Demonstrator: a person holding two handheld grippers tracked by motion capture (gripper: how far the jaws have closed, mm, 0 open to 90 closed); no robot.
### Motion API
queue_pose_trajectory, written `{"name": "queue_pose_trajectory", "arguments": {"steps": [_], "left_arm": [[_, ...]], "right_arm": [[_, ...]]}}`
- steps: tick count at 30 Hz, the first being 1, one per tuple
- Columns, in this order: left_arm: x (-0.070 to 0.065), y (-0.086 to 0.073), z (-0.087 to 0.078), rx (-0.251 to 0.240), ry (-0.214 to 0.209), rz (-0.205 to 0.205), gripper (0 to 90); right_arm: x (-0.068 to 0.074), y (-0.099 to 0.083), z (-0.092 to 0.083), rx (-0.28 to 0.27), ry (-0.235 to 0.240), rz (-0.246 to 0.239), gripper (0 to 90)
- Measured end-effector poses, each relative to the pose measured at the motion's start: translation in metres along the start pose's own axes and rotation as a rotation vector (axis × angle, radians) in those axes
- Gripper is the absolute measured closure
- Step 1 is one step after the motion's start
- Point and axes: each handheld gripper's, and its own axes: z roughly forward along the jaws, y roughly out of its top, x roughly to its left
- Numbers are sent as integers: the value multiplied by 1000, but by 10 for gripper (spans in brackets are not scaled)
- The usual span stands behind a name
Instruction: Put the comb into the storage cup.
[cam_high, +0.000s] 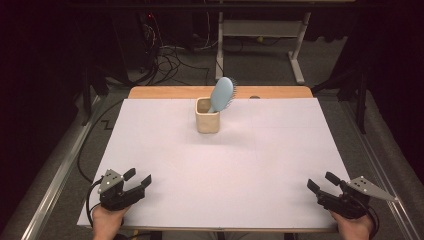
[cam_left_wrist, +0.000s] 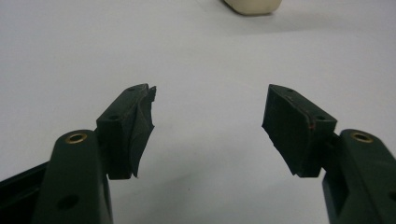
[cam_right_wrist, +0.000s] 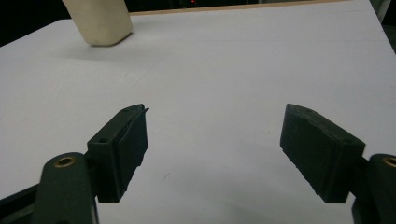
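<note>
A cream square cup (cam_high: 207, 116) stands upright near the far middle of the white table (cam_high: 220, 165). A light blue hairbrush (cam_high: 222, 94) leans in it, head up and tilted right. My left gripper (cam_high: 138, 177) rests at the near left corner, open, nothing between its jaws. At the near right corner my right gripper (cam_high: 322, 181) is open too and holds nothing. The cup's base (cam_left_wrist: 252, 5) shows at the top of the left gripper view beyond the open left gripper (cam_left_wrist: 209, 123). The cup (cam_right_wrist: 99, 21) sits top left in the right gripper view past the open right gripper (cam_right_wrist: 215, 149).
A wooden strip (cam_high: 180, 92) runs along the table's far edge. Behind it stand a white desk frame (cam_high: 260, 35) and tangled cables (cam_high: 167, 57) on the dark floor. Metal rails (cam_high: 55, 180) flank the table's sides.
</note>
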Motion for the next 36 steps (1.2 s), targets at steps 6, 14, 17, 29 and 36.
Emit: {"name": "queue_pose_trajectory", "arguments": {"steps": [6, 14, 17, 29, 36], "left_arm": [[0, 0, -1, -4, -1, -2, 336], [-1, 0, -1, -4, -3, -1, 336], [-1, 0, -1, -3, -3, -2, 336], [-1, 0, 1, 10, -8, 3, 336], [-1, 0, 1, 14, -7, 3, 335]], "right_arm": [[-1, -3, -2, -5, -1, 4, 238], [2, -7, -3, 5, -1, -9, 238], [2, -8, -3, 4, 1, -9, 238], [6, -9, -2, 9, 9, -27, 235], [6, -9, -2, 8, 14, -26, 233]]}}
